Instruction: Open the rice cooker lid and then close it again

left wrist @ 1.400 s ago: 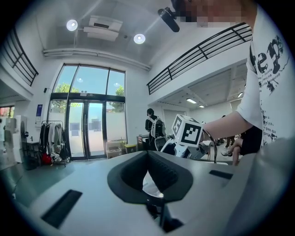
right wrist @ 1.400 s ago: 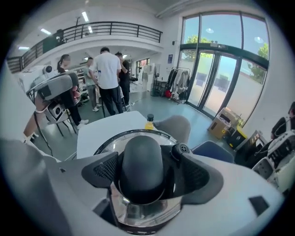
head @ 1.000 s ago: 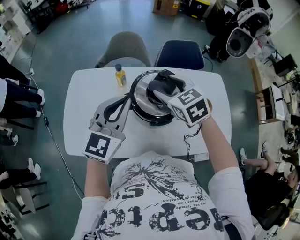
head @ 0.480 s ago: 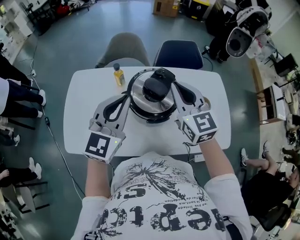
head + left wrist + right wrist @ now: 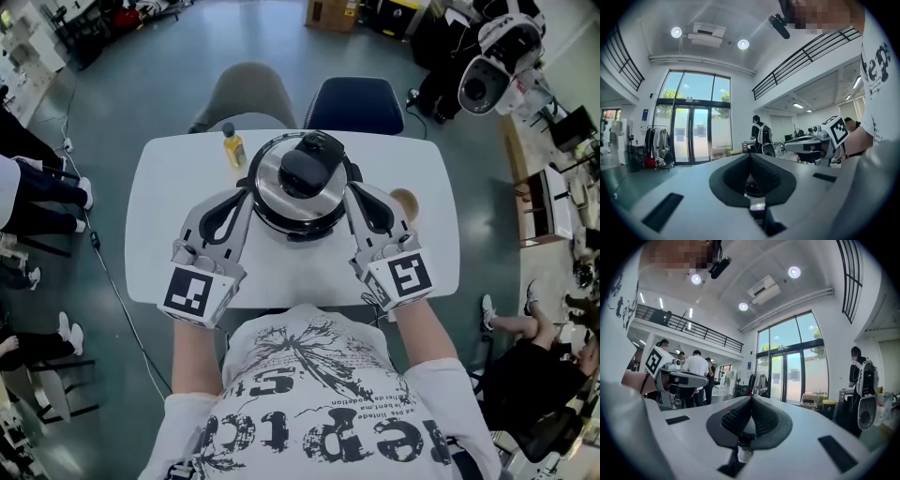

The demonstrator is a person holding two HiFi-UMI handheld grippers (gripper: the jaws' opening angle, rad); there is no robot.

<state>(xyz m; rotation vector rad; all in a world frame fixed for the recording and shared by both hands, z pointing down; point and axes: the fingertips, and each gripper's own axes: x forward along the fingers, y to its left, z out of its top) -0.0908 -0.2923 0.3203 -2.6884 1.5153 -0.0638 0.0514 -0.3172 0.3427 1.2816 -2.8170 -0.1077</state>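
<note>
Here's the rice cooker (image 5: 298, 187), sitting square in the middle of the white table (image 5: 164, 197). Its silver lid (image 5: 274, 187) is down on the pot and the black handle (image 5: 307, 167) sits on top, toward the far side. The two grippers flank it. The left gripper (image 5: 247, 190) comes in from the near left with its tips just beside the cooker's left rim, and the right gripper (image 5: 350, 190) mirrors it, tips just beside the right rim. From above, you can't tell whether either one touches the pot. Over to the left gripper view: the left gripper (image 5: 751, 155) has its dark pads pressed together at the tip, with nothing caught between them. It looks out level across the room at tall glass doors (image 5: 693, 136), and the right gripper (image 5: 813, 145) slides into the picture at its right edge. Now the right gripper view, and it's the same story – the right gripper (image 5: 751, 398) has its ridged pads clamped flat against each other and holds nothing, with the left gripper (image 5: 677, 377) showing off to its left. Back on the table, a small yellow bottle (image 5: 232, 147) stands upright near the far edge, just left of the cooker and apart from it. A small round tan thing (image 5: 406, 201) lies near the right gripper, too small to name. Beyond the table's far edge stand a grey chair (image 5: 251, 94) and a dark blue chair (image 5: 356, 105), side by side.
</note>
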